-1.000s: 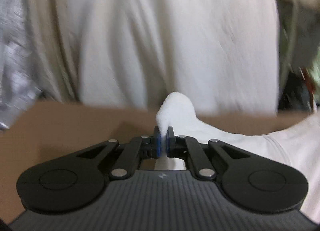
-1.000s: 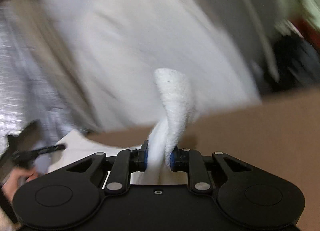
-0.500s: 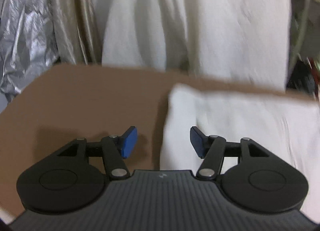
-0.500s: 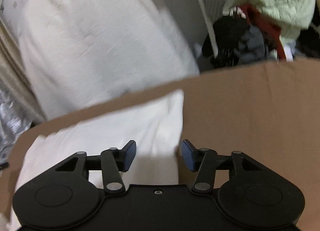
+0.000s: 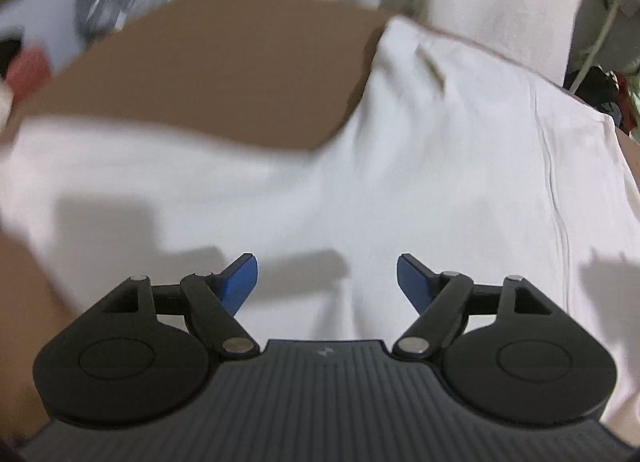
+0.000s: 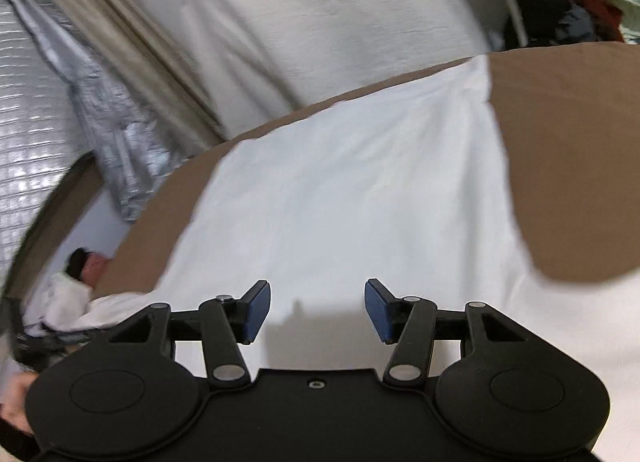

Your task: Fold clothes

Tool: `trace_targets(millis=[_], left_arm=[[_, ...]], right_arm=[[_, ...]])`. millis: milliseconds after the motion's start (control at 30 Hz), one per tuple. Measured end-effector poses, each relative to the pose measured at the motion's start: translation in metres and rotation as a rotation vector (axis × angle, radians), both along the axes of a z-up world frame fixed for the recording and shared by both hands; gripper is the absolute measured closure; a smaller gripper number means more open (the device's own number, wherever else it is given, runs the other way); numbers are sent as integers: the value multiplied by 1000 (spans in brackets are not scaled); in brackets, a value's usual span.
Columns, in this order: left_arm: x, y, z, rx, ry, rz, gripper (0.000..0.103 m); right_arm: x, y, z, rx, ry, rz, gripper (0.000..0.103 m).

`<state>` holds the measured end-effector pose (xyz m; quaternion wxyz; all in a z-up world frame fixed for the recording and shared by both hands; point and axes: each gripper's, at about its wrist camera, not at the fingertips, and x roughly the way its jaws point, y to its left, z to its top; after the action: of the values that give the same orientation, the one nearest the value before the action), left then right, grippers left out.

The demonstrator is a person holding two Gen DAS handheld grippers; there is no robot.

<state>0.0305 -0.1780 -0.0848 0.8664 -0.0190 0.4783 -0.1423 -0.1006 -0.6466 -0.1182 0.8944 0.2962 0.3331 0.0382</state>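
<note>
A white garment (image 5: pixel 420 166) lies spread flat on a brown surface (image 5: pixel 224 74); in the right wrist view the same garment (image 6: pixel 352 190) reaches toward the far edge of the brown surface (image 6: pixel 568 166). My left gripper (image 5: pixel 327 282) hovers above the cloth, its jaws opening, with nothing between the blue pads. My right gripper (image 6: pixel 317 310) hangs over the near part of the cloth, jaws also opening and empty. Neither one touches the fabric.
Behind the surface stands a large white cushion (image 6: pixel 320 14), with beige curtain (image 6: pixel 132 46) and silver foil sheeting (image 6: pixel 36 110) to its left. A pile of dark, red and green clothes (image 6: pixel 568 10) sits at the far right. A hand (image 6: pixel 90 266) shows at lower left.
Both grippers were shut on bunched white cloth a second ago; they have let go, opened wide and drawn back toward me, tilting down. The garment now lies flat.
</note>
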Motion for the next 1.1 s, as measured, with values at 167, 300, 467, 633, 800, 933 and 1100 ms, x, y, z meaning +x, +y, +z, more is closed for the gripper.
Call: trace_targets(millis=[167, 300, 467, 633, 800, 933, 1100], left_arm=[[-37, 33, -26, -51, 134, 49, 26], [-63, 36, -27, -75, 158, 12, 26], [-92, 33, -18, -119, 119, -61, 26], [-130, 22, 6, -213, 8, -225, 26], [-180, -11, 15, -163, -77, -462, 21], [-208, -40, 1, -68, -105, -592, 21], [-211, -53, -19, 98, -110, -526, 92]], right_arm=[[-41, 51, -4, 57, 32, 32, 36], [-70, 87, -9, 47, 68, 61, 36], [-131, 116, -25, 116, 68, 29, 36], [-172, 147, -35, 36, 111, 43, 35], [-168, 174, -44, -214, 168, 63, 35], [-164, 180, -50, -338, 139, 79, 52], [-162, 185, -54, -438, 131, 52, 90]])
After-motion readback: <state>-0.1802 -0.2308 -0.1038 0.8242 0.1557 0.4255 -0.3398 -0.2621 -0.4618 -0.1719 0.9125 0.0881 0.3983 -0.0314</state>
